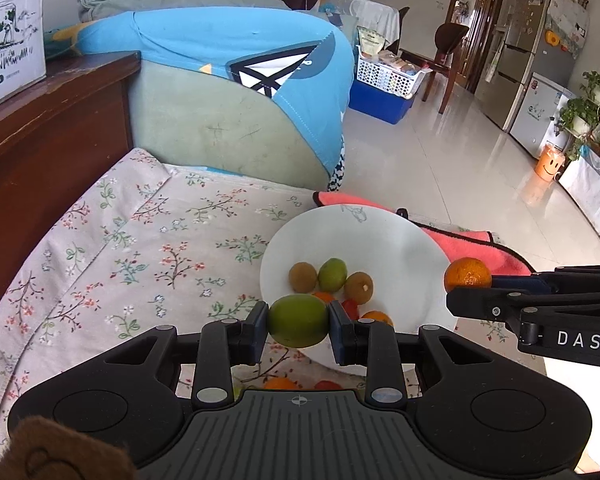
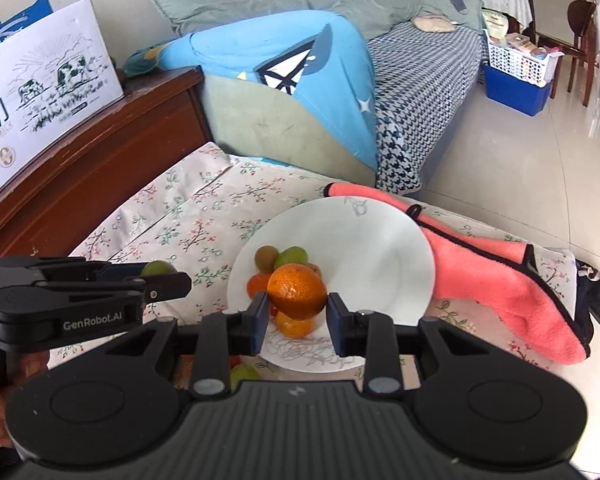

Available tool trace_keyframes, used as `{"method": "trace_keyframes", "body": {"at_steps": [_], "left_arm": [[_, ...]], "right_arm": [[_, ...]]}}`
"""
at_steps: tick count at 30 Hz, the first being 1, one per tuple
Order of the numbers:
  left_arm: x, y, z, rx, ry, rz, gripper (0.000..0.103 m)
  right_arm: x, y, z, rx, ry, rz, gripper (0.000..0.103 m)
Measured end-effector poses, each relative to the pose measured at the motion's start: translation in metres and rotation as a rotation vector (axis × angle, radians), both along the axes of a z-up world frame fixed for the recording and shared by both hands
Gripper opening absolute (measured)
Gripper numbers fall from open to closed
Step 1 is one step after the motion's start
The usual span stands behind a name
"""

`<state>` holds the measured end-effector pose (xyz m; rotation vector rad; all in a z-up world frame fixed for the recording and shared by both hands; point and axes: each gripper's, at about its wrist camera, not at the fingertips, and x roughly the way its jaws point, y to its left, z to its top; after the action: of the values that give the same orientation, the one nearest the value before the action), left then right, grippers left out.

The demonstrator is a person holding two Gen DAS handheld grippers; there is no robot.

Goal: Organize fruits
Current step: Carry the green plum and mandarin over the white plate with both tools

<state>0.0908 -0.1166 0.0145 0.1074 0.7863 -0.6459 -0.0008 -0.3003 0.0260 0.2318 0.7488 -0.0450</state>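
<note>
My left gripper is shut on a green fruit, held in the air just short of the white plate. My right gripper is shut on an orange above the same plate. On the plate lie two brown kiwis, a green fruit, small oranges and a red fruit. In the left wrist view the right gripper comes in from the right with its orange. The left gripper shows at the left of the right wrist view.
The plate rests on a floral cloth with a pink towel at its right. More fruit lies on the cloth under the grippers. A wooden headboard stands at the left, cushions behind, tiled floor to the right.
</note>
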Motion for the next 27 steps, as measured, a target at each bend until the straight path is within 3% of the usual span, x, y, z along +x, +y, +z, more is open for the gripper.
{"method": "trace_keyframes", "body": {"at_steps": [17,27], "left_arm": [[0.004,-0.060,-0.015,-0.008,0.004,-0.065,0.029],[0.006,-0.087,-0.031,-0.005,0.033,-0.086,0.029]], "right_arm": [[0.017,-0.060,-0.016,-0.001,0.030,-0.136,0.031],[0.039,-0.071,-0.034,0.018,0.041,-0.148,0.031]]}}
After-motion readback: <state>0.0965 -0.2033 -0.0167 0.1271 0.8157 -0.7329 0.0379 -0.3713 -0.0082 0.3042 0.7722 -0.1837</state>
